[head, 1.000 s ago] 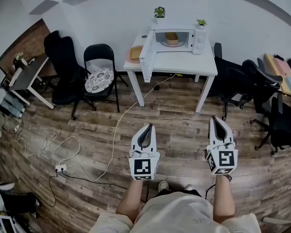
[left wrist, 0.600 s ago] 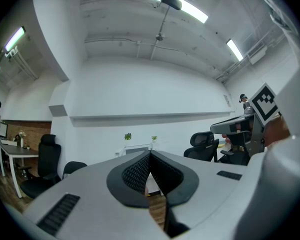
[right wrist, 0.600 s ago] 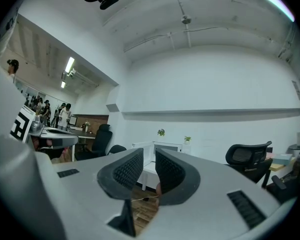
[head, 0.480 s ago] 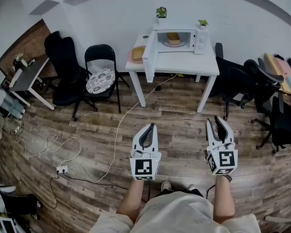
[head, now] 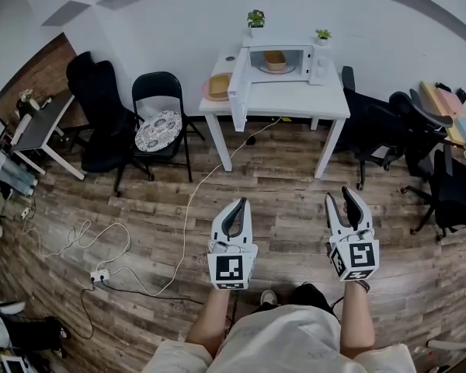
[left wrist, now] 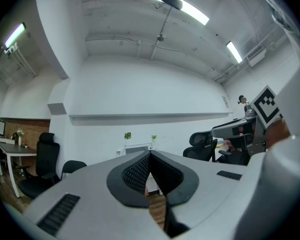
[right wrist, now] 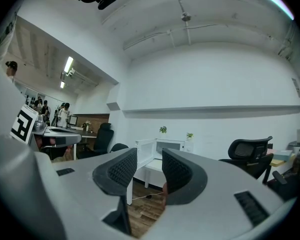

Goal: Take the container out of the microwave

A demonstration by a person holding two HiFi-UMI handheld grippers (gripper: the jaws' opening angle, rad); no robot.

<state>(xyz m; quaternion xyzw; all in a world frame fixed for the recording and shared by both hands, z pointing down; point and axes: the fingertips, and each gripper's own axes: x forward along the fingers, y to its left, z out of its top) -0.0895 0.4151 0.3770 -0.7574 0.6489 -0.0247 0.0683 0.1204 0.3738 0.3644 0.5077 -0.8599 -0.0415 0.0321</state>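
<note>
A white microwave [head: 283,61] stands on a white table [head: 295,99] against the far wall, its door [head: 236,92] swung open to the left. Inside it sits a tan container [head: 275,59]. Both grippers hover over the wooden floor, far short of the table, pointing level at it. My left gripper [head: 241,203] is shut with nothing in it. My right gripper [head: 346,195] has its jaws opening, with nothing between them. In the right gripper view the microwave [right wrist: 167,146] shows between the pads.
A tan dish on a pink plate [head: 218,85] lies on the table left of the microwave. Two small plants [head: 255,19] stand on top. A black folding chair [head: 161,119] stands left of the table, office chairs [head: 380,123] right. A white cable [head: 188,208] runs across the floor.
My right gripper's jaws have gone from shut to spread apart. Both grippers stay in about the same place over the floor.
</note>
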